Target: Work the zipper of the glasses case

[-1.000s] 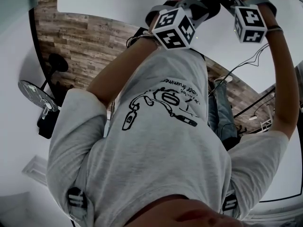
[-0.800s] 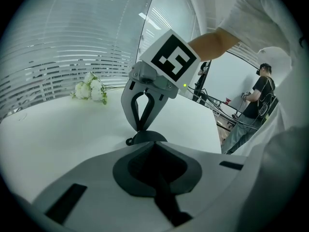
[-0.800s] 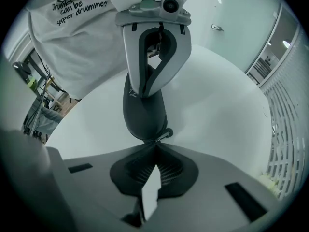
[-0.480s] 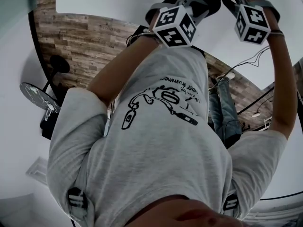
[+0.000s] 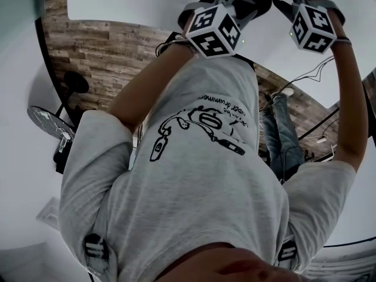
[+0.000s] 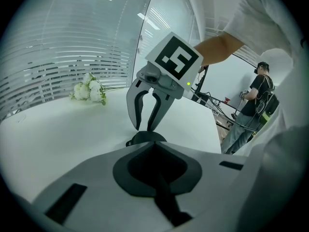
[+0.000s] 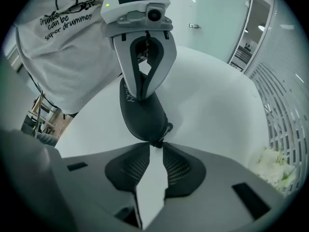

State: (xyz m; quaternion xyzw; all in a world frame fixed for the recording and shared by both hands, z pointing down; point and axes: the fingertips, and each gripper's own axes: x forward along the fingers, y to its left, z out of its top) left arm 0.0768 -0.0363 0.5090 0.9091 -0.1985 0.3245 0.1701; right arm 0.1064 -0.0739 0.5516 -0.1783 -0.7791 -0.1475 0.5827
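A dark glasses case (image 7: 142, 115) lies lengthwise between the two grippers above the white table (image 7: 217, 95). My left gripper (image 7: 143, 94) is shut on its far end, one finger on each side. Only the near end of the case (image 6: 145, 138) shows over that gripper's own pads in the left gripper view. My right gripper (image 7: 155, 146) is at the case's other end and its jaws are opening. The small zipper pull (image 7: 156, 140) sits between their tips, and white table shows through the gap. The right gripper (image 6: 146, 128) is also visible from the left, fingers spread.
A bunch of white flowers (image 6: 89, 91) lies farther along the table, flowers (image 7: 273, 166) also by the blinds. A person (image 6: 258, 95) stands beyond the table's edge near cables and stands. The floor (image 5: 100, 51) is wood planks.
In the head view both marker cubes have crept slightly upward and the right one has turned a little. The case stays between the grippers.
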